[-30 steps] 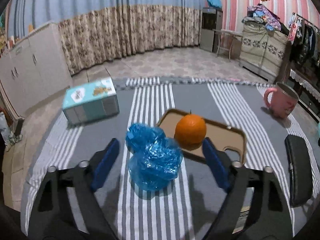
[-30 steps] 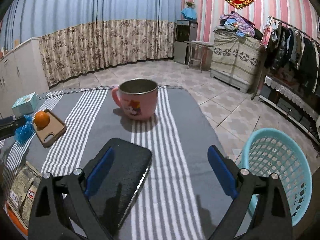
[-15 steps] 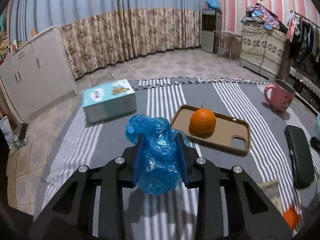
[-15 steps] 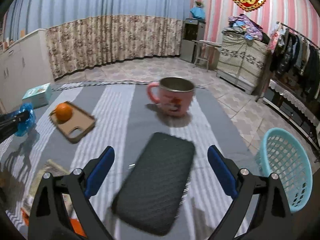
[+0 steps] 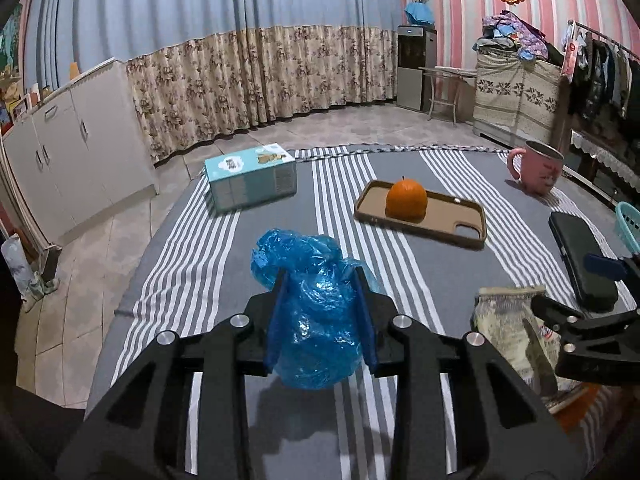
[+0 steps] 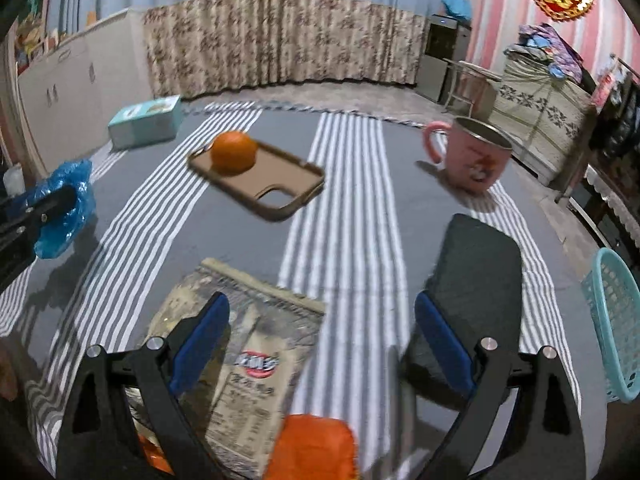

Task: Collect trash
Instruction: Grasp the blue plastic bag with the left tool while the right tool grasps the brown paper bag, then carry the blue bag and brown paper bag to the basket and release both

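My left gripper (image 5: 320,276) is shut on a crumpled blue plastic bag (image 5: 316,320), its blue pads pressing both sides; the bag's shadow falls on the striped cloth below. From the right wrist view the same bag (image 6: 64,200) shows at the far left in the black jaws. My right gripper (image 6: 322,308) is open and hovers low over a flat printed snack wrapper (image 6: 248,344) with an orange end, nothing between its pads. The wrapper (image 5: 508,316) also lies beside the right gripper (image 5: 576,286) in the left wrist view. A turquoise basket (image 6: 616,320) stands off the table's right edge.
On the grey striped tablecloth (image 5: 400,272) sit an orange (image 5: 406,200) in a brown phone case (image 5: 448,220), a pink mug (image 5: 538,168), a black case (image 6: 476,272) and a teal tissue box (image 5: 250,178). Cabinets and curtains stand beyond.
The left jaws closed from wide open onto the blue bag and drew back with it. The right gripper swung left from the black case to above the wrapper.
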The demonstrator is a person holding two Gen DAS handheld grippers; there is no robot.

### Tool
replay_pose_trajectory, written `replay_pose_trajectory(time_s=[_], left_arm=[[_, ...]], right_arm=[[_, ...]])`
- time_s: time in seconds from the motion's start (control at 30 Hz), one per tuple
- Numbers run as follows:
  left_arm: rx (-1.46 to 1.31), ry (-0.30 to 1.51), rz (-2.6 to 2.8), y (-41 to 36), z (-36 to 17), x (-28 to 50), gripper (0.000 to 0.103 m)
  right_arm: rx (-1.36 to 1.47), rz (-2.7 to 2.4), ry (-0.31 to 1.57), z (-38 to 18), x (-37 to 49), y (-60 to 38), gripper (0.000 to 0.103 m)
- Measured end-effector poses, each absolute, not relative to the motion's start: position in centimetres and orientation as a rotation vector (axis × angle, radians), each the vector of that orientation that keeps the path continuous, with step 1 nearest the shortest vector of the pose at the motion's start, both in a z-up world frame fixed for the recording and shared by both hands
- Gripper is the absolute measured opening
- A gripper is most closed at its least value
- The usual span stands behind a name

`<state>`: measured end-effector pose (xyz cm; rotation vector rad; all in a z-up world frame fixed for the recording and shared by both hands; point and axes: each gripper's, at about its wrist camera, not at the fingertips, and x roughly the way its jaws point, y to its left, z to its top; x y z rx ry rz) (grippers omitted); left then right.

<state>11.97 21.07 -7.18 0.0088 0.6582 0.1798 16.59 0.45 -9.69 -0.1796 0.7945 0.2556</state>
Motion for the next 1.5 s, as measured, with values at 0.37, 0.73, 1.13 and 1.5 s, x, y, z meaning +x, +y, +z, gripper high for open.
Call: replay_pose_trajectory(time_s=[0.37,0.73,1.13,1.5], left_arm=[[-0.012,0.652,0.182,21.7,-7.0,11.6,0.030],[0.000,0.661,0.192,20.9,-6.6,11.8,0.030],[0.015,0.586,0.194,18.4,-2.1,12.6,0.030],[0.042,0.553,0.123,10.9,-1.1,14.5,0.030]], right_arm=[[-0.151,0.337,0.939,-11.8,17.8,1.3,0.081],[-0.179,0.423,0.917,-11.0,17.7,3.0,0.011],[0.025,0.409,0.726,-4.9,18.9,-4.6,0.008],[0.078,0.297,0.567,-2.6,18.9,-18.4,0.008]])
